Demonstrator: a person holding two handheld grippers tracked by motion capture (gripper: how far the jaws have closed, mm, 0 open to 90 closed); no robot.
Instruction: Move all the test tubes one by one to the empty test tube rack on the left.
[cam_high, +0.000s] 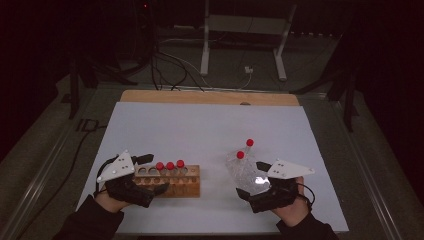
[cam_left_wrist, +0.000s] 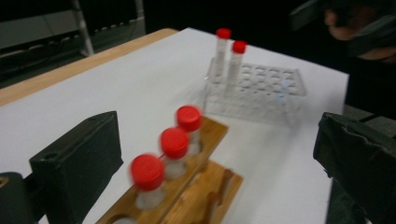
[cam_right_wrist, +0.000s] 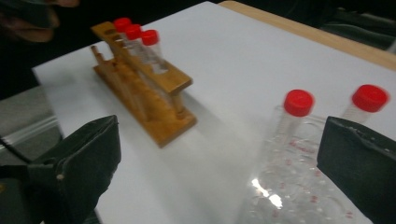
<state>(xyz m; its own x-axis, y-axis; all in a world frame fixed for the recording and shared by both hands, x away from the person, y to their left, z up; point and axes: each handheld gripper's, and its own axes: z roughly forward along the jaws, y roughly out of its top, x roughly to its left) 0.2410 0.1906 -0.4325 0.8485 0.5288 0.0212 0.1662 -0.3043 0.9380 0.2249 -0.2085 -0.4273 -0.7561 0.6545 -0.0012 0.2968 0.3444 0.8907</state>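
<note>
Left claw (cam_left_wrist: 219, 154) spread; high view shows rack (cam_high: 169, 181) beside it.

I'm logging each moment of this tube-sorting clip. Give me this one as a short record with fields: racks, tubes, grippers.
wooden rack: near left of the white table, three red-capped tubes standing in a row
clear rack: near right, two red-capped tubes upright
left gripper: open, at the wooden rack's left end, nothing between the jaws
right gripper: open, jaws either side of the clear rack

Three red-capped tubes (cam_left_wrist: 174, 151) stand upright in a row in the wooden rack (cam_high: 176, 184), on the white surface (cam_high: 200, 130).
</note>
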